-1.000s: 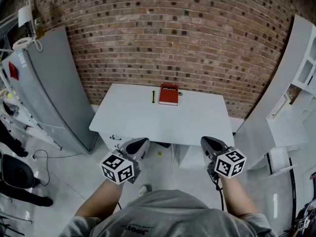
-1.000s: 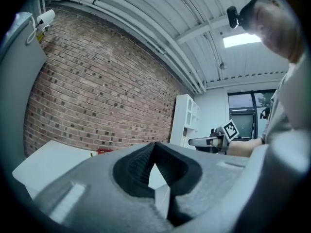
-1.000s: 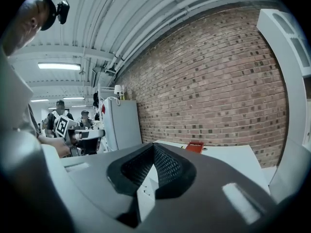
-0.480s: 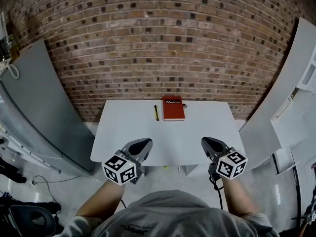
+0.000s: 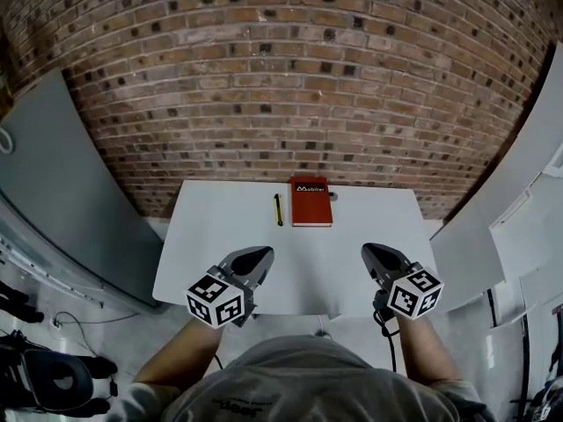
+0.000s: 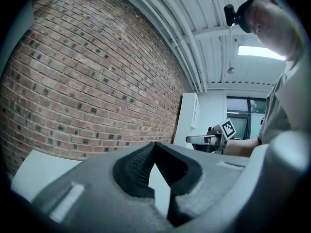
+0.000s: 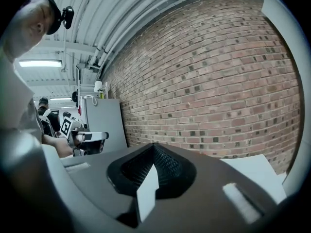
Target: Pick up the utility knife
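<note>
- Stepped nearer table since before.
- Holding left gripper, right gripper pressed together, empty.
- Yet to reach, grasp knife (far, left of book).

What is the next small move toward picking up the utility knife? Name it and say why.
Probably open the left gripper: its jaws are shut on nothing, and the utility knife lies untouched on the far side of the table, beside the red book, roughly ahead of this gripper.
</note>
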The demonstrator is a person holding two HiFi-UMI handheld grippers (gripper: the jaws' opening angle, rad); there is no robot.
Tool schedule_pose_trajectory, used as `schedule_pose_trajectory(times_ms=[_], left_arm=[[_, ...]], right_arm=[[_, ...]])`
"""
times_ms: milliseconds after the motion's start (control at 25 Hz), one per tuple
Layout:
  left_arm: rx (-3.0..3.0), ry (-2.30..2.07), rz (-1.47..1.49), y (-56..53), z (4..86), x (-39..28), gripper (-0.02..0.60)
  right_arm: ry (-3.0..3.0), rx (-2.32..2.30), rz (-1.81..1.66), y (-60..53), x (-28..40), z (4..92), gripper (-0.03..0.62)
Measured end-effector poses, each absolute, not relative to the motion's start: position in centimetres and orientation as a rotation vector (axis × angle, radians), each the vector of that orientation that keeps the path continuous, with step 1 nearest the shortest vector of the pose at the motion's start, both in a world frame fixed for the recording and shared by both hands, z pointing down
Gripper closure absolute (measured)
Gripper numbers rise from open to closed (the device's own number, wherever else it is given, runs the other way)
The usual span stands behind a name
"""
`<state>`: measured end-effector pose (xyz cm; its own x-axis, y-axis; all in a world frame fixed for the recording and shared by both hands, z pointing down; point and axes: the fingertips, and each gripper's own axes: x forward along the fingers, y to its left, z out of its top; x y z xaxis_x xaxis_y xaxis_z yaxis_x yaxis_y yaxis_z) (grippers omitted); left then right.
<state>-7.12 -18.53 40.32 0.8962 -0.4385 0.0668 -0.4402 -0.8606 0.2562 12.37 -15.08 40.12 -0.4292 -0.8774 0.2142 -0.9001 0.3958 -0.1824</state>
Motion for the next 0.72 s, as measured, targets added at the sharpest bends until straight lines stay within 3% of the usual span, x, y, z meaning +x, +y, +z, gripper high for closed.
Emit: schedule_pose_trajectory(times_ms=[520, 720], left_arm=[[2.651, -0.972, 0.009, -28.2, 42.7, 2.9, 0.583], [2.661, -0.967, 0.049, -31.1, 43.1, 3.9, 0.583]], right_arm=[[-2.694, 1.382, 0.376, -28.0, 23.2, 42.3, 0.585], [-2.705, 1.385, 0.376, -30.3, 23.6, 42.9, 0.585]])
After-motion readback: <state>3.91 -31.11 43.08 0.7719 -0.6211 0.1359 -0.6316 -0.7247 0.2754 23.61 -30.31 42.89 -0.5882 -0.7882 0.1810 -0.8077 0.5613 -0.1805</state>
